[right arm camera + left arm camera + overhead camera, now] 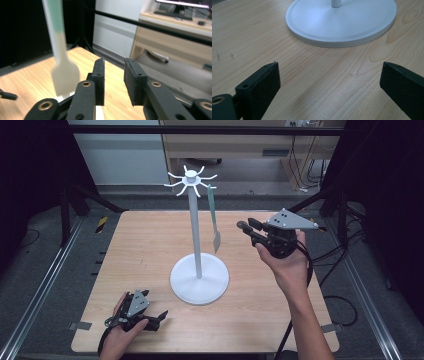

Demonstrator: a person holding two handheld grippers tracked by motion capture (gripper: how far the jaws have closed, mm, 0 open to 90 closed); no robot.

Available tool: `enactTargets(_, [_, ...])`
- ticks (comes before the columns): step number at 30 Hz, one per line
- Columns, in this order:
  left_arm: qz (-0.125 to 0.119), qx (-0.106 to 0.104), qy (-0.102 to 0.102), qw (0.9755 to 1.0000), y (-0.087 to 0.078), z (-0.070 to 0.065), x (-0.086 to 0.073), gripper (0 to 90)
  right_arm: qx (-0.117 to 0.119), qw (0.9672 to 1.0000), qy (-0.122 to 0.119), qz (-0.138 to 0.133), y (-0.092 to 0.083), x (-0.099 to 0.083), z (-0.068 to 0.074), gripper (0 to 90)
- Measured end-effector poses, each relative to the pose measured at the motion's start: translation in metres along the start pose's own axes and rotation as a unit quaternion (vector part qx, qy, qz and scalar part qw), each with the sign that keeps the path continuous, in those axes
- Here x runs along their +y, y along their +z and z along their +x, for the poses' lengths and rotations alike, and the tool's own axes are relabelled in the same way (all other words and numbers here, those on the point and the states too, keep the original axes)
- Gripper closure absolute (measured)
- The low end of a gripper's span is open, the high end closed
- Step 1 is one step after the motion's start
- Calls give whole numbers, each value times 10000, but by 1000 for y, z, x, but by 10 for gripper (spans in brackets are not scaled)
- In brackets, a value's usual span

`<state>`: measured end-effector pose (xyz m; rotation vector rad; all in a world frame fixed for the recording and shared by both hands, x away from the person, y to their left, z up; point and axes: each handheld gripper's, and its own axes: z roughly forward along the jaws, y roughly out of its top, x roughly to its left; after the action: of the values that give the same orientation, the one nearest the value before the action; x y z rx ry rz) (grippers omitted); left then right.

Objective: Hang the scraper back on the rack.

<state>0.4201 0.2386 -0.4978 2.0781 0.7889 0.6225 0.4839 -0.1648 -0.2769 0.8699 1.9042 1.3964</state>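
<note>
A white stand [196, 240] with a round base [199, 281] and a crown of hooks on top rises from the middle of the wooden table [145, 245]. A spatula [215, 227] with a green handle and pale blade hangs from one hook on the stand's right side. My right gripper [245, 226] is held in the air just right of the blade, pointing left. In the right gripper view its jaws [113, 62] stand a little apart with nothing between them, the spatula [64, 75] hanging to their left. My left gripper [160, 316] rests open at the table's front left, facing the base [342, 22].
Metal rails run along both sides of the table. Dark frame posts stand at the back corners, with a desk and cables beyond. Bare wood lies between the left gripper [329, 75] and the stand's base.
</note>
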Motion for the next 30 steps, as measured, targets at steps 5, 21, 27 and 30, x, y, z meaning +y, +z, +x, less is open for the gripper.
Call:
enactTargets(5, [-9, -2, -23, 10000, -1, 1, 0, 26, -208, 9995, 127, 220, 2, -27, -6, 648])
enactTargets(21, [-56, 191, -242, 9995, -8, 18, -4, 25, -892, 9918, 410, 813, 15, -102, -8, 217])
enactTargets(27, [-97, 290, -372, 9988, -11, 27, -7, 25, -1049, 9845, 707, 1218, 27, -148, -9, 118])
enactTargets(30, [-120, 342, -434, 9984, -13, 32, -9, 25, -1232, 9803, 778, 1335, 30, -165, -8, 90])
